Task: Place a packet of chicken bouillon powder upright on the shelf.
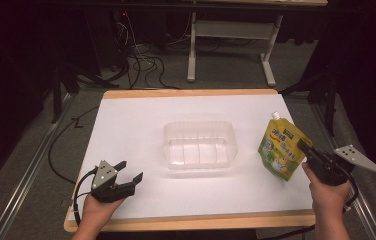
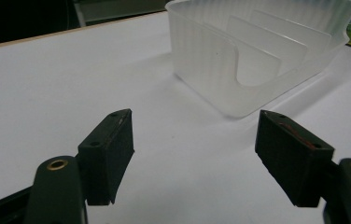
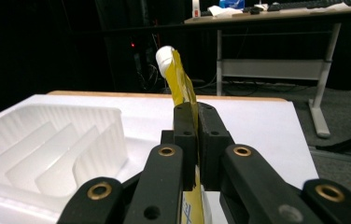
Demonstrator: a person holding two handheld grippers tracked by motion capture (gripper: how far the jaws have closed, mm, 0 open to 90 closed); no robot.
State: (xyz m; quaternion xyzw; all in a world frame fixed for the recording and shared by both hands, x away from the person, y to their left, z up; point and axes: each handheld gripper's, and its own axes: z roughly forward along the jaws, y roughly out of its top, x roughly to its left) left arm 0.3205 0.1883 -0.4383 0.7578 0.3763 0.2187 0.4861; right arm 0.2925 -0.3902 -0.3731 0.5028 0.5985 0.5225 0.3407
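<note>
A yellow-green spouted pouch [image 1: 280, 146] with a white cap stands upright at the right of the white table. My right gripper [image 1: 306, 148] is shut on the pouch's edge; in the right gripper view the thin yellow pouch [image 3: 183, 84] rises edge-on out of the closed jaws [image 3: 196, 135]. A clear plastic tray [image 1: 200, 145] with inner dividers sits in the middle of the table. My left gripper [image 1: 128, 172] rests open near the front left edge, holding nothing; in the left gripper view the tray [image 2: 257, 51] lies ahead of its spread jaws [image 2: 194, 140].
The white sheet covers a wooden-edged table [image 1: 191, 93]. Beyond it stand a desk frame [image 1: 231, 45] and cables [image 1: 146, 60] on the floor. A rail [image 1: 26, 170] runs along the left side.
</note>
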